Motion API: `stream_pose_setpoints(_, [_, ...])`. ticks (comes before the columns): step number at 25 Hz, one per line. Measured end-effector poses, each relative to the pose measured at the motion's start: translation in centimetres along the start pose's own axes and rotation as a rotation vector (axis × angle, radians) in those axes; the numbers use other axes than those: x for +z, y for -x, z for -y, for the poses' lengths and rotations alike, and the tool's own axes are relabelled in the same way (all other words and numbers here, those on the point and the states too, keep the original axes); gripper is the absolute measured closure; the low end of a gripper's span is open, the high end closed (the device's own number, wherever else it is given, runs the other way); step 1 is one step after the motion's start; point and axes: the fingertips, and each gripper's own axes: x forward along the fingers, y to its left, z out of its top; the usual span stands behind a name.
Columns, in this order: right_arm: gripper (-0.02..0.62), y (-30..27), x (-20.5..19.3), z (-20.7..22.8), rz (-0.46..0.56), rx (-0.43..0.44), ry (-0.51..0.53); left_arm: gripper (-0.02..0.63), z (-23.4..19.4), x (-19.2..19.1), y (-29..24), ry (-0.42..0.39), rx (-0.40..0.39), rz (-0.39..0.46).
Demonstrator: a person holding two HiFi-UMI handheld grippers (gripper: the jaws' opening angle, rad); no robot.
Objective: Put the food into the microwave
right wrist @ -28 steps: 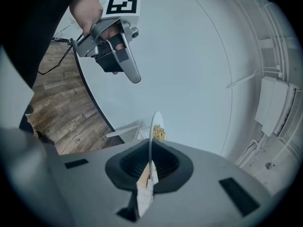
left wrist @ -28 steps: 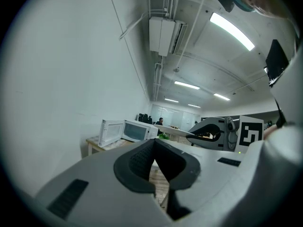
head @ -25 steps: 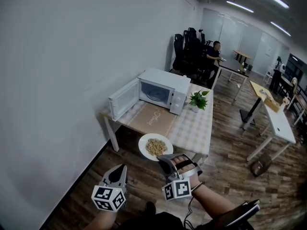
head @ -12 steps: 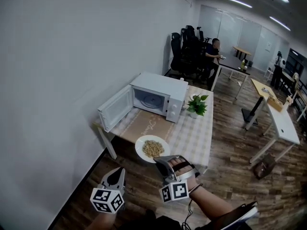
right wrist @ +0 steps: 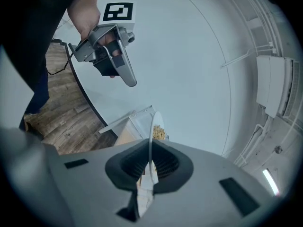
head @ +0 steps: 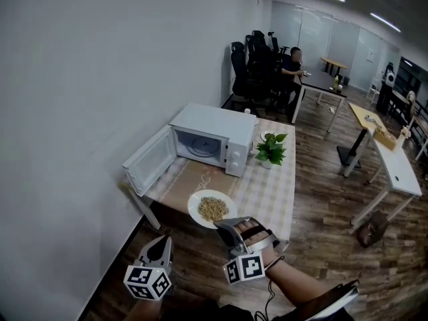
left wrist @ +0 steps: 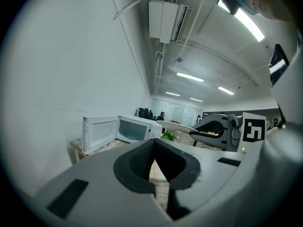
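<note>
Head view, lower centre: right gripper has its jaws clamped on the near rim of a white plate. The right gripper view shows the rim edge-on and pinched between the two dark pads. The plate is held about level and carries a heap of pale brown food. It hangs over the near edge of the table, apart from the microwave.

Lower left: left gripper is low over the wood floor, beside the plate and clear of it. In the left gripper view its pads sit drawn together with nothing between them.

Centre of frame: white microwave sits on the table against the wall. Its door is swung wide toward the left and the cavity is bare.

Just right of the microwave stands a small potted plant. A checked cloth covers the tabletop.

Upper centre, well back: a person sits at a desk beside a cluster of black office chairs.
</note>
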Motion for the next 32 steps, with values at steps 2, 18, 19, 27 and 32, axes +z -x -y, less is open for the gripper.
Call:
stream_pose_setpoints(2, [0.577, -0.6, -0.5, 0.2, -0.006, -0.001, -0.01, 0.597, -0.3, 0.0, -0.5, 0.004, 0.002, -0.004])
stream_pose_setpoints(18, [0.577, -8.8, -0.8, 3.9, -0.073, -0.028, -0.018, 0.597, -7.6, 3.0, -8.2, 0.0, -0.089, 0.007])
stream_pose_setpoints(19, [0.577, -9.4, -0.9, 4.1, -0.078, -0.031, -0.022, 0.597, -8.1, 3.1, -8.7, 0.0, -0.096, 0.003])
stream_pose_setpoints(27, [0.577, -13.9, -1.0, 5.3, -0.126, -0.036, -0.025, 0.597, -11.6, 4.7, -12.4, 0.005, -0.144, -0.001])
stream_pose_setpoints(32, [0.577, -16.5, -0.9, 5.8, -0.159, -0.037, -0.018, 0.597, -12.5, 5.5, -14.1, -0.008, -0.199, -0.012])
